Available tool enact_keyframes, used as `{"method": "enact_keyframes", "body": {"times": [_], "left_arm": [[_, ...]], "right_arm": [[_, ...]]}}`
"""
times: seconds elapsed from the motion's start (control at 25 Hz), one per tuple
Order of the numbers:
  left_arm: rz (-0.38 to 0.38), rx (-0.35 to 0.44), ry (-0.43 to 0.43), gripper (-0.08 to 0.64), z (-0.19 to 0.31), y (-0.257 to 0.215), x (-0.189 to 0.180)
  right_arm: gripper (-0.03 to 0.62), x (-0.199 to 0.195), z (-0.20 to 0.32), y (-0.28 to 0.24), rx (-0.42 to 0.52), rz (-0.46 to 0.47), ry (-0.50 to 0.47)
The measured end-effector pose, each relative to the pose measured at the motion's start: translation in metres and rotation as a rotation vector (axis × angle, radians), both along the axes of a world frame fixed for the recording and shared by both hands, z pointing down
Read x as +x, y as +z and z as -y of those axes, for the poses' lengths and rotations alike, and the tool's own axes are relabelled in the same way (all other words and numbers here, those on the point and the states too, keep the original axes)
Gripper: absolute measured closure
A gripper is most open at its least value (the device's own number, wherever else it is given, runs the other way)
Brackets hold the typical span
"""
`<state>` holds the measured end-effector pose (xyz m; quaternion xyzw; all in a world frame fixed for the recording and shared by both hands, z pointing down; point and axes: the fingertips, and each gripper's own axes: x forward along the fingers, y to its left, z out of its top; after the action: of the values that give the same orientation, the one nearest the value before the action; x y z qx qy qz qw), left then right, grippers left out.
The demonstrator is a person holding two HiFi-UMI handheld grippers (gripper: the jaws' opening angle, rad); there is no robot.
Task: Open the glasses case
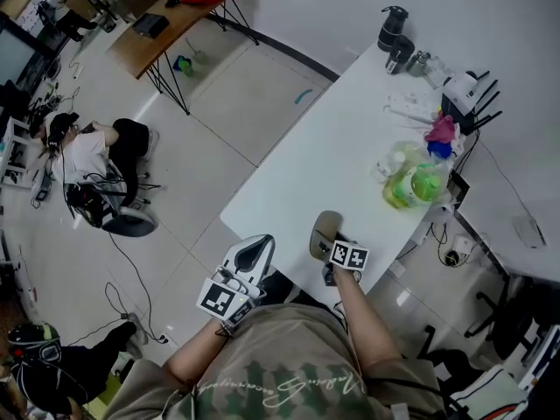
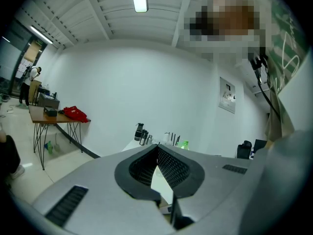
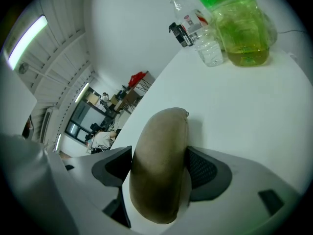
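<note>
Your right gripper (image 3: 161, 169) is clamped across the width of the tan glasses case (image 3: 161, 141), which lies closed near the table (image 1: 350, 121) edge. Long axis runs away from you, zip pull (image 3: 187, 113) at the far end. Your left gripper (image 1: 252, 252), jaws together and empty, hangs just left of it.

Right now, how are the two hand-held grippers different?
The left hand-held gripper is shut on nothing; the right hand-held gripper squeezes the tan glasses case. The left one sits by the edge of the white table, while the right one reaches over it. Both are white-grey and carry a cube with square markers.
</note>
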<state>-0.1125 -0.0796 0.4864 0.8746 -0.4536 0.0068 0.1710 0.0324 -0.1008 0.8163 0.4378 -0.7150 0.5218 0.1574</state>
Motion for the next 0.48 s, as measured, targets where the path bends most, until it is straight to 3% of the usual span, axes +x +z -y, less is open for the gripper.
{"method": "enact_keyframes", "body": {"times": [0.16, 0.28, 0.48], "left_arm": [[0.01, -0.002, 0.0, 0.554, -0.001, 0.002, -0.002], [0.005, -0.009, 0.01, 0.554, -0.001, 0.004, 0.004], [-0.014, -0.037, 0.117, 0.554, -0.009, 0.015, 0.023]], "right_arm": [[0.239, 0.0, 0.0, -0.021, 0.079, 0.032, -0.009], [0.239, -0.001, 0.003, -0.054, 0.146, 0.106, -0.004], [0.239, -0.007, 0.003, -0.144, 0.293, 0.247, -0.03]]}}
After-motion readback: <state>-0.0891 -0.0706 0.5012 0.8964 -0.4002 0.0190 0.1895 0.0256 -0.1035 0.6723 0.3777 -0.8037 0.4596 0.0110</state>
